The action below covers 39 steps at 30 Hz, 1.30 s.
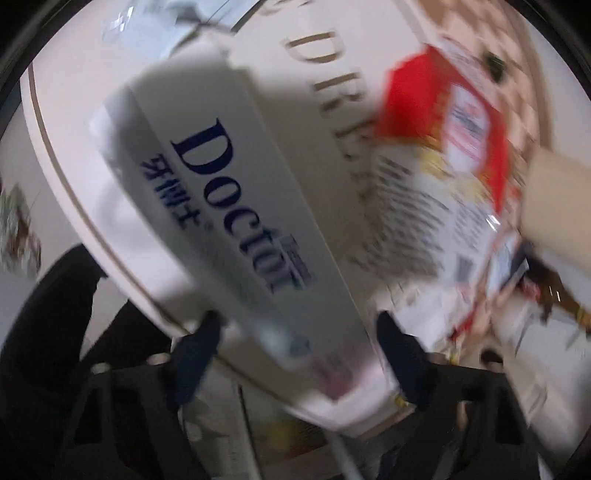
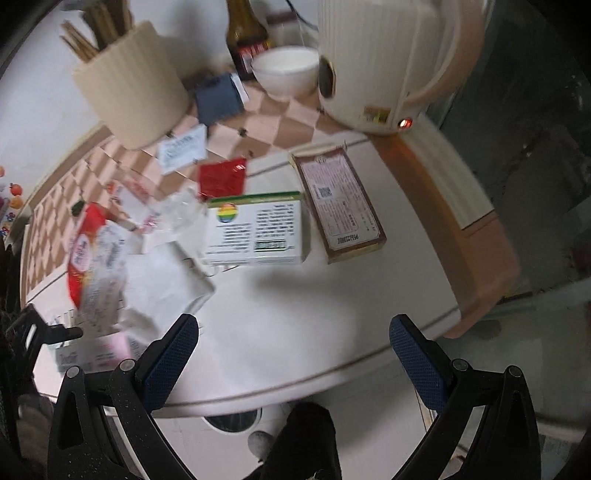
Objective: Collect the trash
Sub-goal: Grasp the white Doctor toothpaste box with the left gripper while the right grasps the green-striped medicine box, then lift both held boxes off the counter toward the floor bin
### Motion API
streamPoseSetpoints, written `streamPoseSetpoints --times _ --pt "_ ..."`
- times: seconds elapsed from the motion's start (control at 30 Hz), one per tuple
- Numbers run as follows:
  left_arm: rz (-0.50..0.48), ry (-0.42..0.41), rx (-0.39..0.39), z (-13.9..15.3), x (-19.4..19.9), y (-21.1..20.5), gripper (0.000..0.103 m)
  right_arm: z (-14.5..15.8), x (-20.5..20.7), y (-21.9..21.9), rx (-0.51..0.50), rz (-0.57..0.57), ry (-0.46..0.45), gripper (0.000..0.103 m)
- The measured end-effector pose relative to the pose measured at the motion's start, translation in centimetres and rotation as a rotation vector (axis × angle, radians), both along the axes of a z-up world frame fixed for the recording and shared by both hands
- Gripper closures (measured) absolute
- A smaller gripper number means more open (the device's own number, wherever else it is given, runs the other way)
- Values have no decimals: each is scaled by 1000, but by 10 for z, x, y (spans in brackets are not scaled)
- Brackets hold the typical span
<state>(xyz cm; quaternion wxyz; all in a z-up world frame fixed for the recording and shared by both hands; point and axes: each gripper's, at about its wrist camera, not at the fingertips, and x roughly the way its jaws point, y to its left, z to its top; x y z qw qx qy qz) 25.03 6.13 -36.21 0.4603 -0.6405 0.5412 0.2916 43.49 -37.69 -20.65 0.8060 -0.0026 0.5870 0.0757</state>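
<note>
Round white table [image 2: 295,332] cluttered with wrappers and boxes. Left gripper [image 1: 299,332] clamped on white Doctor toothpaste box [image 1: 236,206]. Right gripper [image 2: 291,354] spread wide, holding nothing.

A cream kettle [image 2: 384,62] stands at the back of the table [image 2: 295,314], a white bowl [image 2: 286,72] just beside it and a brown bottle [image 2: 247,37] behind. A ribbed cup [image 2: 129,85] holds what look like chopsticks [image 2: 92,29].
</note>
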Motion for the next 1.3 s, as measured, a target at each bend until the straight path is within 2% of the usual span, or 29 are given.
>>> streamPoseSetpoints --times 0.03,0.07,0.13,0.27,0.3,0.37,0.47,0.5,0.6,0.7,0.73,0.77,0.87,0.93,1.0,1.03,1.07,1.1,1.2,1.23,1.27,1.3 --pt "-6 3 28 5 2 0 33 -5 5 -1 4 2 14 0" --pt "-64 13 75 12 9 0 41 -11 13 -3 11 4 29 0" --pt "-225 36 163 23 24 0 44 -19 25 -2 27 14 45 0" --pt "-671 153 471 54 49 -4 46 -27 47 13 39 110 75 0" --pt "-808 197 573 60 55 -9 46 -30 53 26 -4 194 89 0" --pt "-1020 281 704 61 66 -23 46 -35 57 47 -103 325 97 0" --pt "-1161 327 772 57 76 -41 43 -47 62 83 -274 526 87 0" --pt "-1166 324 812 62 80 -46 44 -54 64 97 -335 602 84 0" --pt "-1159 328 856 66 89 -57 45 -75 72 123 -475 745 79 0" --pt "-1126 326 881 61 95 -64 45 -93 80 138 -514 817 121 0" --pt "-1107 320 878 59 95 -63 45 -93 83 138 -486 813 131 2" --pt "-1085 312 868 60 93 -60 45 -93 89 140 -442 795 166 10" --pt "-1033 285 835 46 94 -43 44 -91 106 133 -319 603 246 11" --pt "-1010 271 814 43 95 -35 44 -92 110 123 -163 451 350 13" --pt "-983 258 789 43 94 -28 41 -93 112 111 50 311 466 12" --pt "-974 255 782 43 93 -26 39 -90 112 107 129 268 481 12" --pt "-966 253 776 43 92 -22 34 -84 111 105 161 246 457 12" --pt "-958 251 774 42 91 -18 29 -77 111 105 150 247 413 10" --pt "-938 223 750 41 88 -11 30 -75 105 124 41 336 339 8" --pt "-934 208 739 41 88 -11 36 -79 97 130 6 372 331 8" --pt "-932 181 723 42 87 -12 52 -83 90 136 -38 411 319 8" --pt "-933 173 723 44 87 -15 57 -88 82 144 -81 437 303 9"
